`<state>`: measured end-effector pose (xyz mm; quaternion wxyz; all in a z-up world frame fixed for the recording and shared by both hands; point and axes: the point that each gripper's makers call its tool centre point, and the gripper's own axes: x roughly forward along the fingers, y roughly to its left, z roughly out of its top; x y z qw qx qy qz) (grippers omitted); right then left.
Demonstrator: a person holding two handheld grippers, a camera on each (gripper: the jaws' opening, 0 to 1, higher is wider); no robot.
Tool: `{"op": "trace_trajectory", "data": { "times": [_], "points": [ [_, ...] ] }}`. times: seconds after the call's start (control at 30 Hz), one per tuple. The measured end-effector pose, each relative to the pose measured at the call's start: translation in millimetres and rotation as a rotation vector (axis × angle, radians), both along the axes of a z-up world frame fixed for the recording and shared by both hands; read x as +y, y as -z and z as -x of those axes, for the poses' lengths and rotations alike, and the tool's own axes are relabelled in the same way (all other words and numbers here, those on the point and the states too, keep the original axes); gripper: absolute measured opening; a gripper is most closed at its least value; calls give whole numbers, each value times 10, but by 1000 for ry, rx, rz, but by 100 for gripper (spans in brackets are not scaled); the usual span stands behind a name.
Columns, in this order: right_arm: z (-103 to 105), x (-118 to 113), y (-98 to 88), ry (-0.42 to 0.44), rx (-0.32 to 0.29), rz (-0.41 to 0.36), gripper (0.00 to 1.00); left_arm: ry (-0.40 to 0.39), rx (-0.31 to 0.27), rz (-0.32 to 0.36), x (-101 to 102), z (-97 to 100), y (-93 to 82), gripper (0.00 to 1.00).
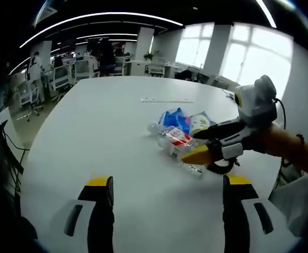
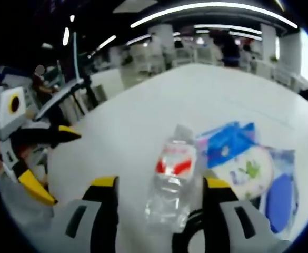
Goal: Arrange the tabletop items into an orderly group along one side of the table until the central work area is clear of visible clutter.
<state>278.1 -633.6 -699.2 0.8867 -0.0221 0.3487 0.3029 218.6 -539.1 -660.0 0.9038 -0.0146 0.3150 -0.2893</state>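
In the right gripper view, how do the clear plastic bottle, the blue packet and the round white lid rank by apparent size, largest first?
1. Clear plastic bottle, though it lies nearest the camera, between the right gripper's open jaws, so this is unsure.
2 and 3. Blue packet and round white lid look alike; I cannot rank them.

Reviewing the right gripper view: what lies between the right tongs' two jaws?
In the right gripper view, a clear plastic bottle with a red-and-white label lies on the white table between the open right tongs.
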Motion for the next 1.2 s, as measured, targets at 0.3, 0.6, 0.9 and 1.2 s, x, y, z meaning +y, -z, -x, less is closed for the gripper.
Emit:
{"op": "trace_trajectory", "data": {
  "times": [0.3, 0.6, 0.9, 1.2],
  "points": [
    [-112, 62, 36, 1, 6, -2, 60, 4, 18, 11, -32, 4, 44, 83],
    [-230, 118, 35, 24, 32, -7, 55, -3, 18, 37, -58, -7, 53, 82],
    [-346, 128, 114, 56, 61, 29, 51, 11, 37, 17, -38, 5, 138, 81],
    [-392, 79, 208, 99, 108, 109, 43, 19, 47, 14, -43, 6, 178, 80]
  ]
}}
